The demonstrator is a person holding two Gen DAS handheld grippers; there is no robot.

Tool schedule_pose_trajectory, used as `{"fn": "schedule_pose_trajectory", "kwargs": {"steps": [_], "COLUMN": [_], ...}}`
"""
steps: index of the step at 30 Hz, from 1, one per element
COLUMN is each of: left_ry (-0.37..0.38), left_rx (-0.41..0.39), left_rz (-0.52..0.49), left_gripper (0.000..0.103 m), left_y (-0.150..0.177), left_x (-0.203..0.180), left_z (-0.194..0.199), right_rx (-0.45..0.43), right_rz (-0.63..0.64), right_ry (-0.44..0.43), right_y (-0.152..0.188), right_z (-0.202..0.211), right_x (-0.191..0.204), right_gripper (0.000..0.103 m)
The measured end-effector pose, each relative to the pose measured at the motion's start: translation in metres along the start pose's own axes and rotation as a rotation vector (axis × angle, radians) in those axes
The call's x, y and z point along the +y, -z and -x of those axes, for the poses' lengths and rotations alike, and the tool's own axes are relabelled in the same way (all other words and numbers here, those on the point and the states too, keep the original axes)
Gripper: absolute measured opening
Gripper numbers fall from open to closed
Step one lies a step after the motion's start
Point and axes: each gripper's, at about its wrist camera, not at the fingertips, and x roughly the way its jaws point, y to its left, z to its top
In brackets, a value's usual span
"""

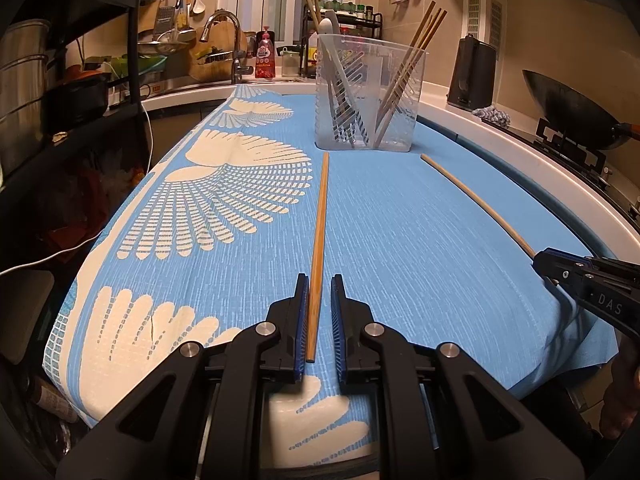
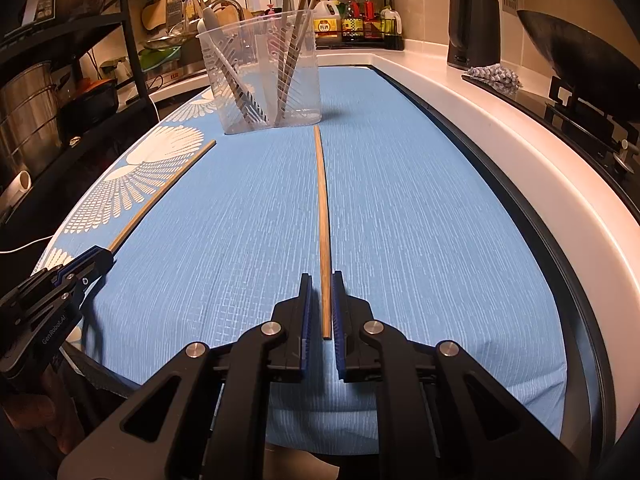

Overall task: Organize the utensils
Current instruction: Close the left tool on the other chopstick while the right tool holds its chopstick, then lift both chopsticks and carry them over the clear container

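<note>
Two wooden chopsticks lie on the blue patterned cloth [image 1: 400, 216]. One chopstick [image 1: 320, 240] lies between the fingers of my left gripper [image 1: 320, 280], which is open around its near end, the left pad close to it. The other chopstick [image 2: 323, 220] lies between the fingers of my right gripper [image 2: 321, 278], open, with small gaps on both sides. A clear plastic utensil holder [image 1: 370, 92] stands at the far end of the cloth with several chopsticks and a white spoon inside; it also shows in the right wrist view [image 2: 264, 76].
A white counter edge [image 2: 500, 136] runs along the right, with a wok [image 2: 580, 52] on a stove, a dark kettle [image 2: 474, 28] and a rag. A sink with faucet [image 1: 224, 36], bottles and a black shelf rack [image 1: 100, 80] stand at the back and left.
</note>
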Motion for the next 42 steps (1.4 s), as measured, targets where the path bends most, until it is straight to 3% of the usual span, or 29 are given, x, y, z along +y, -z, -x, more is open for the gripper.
{"fn": "schedule_pose_trajectory", "kwargs": {"steps": [25, 29, 42], "left_ry": [-0.005, -0.003, 0.022], "left_rx": [-0.003, 0.006, -0.073], "left_rz": [-0.015, 0.007, -0.003], "left_gripper": [0.011, 0.006, 0.006], "left_y": [0.0, -0.002, -0.023], "left_x": [-0.003, 0.001, -0.004], "left_z": [0.0, 0.001, 0.037], "right_rx": [0.0, 0.017, -0.081], "right_rz": [0.017, 0.006, 0.019], "right_ry": [-0.008, -0.028, -0.049], "right_y": [0.0, -0.002, -0.023], "right_z": [0.0, 0.001, 0.053], "right_x": [0.004, 0.003, 0.004], "right_gripper": [0.005, 0.005, 0.005]}}
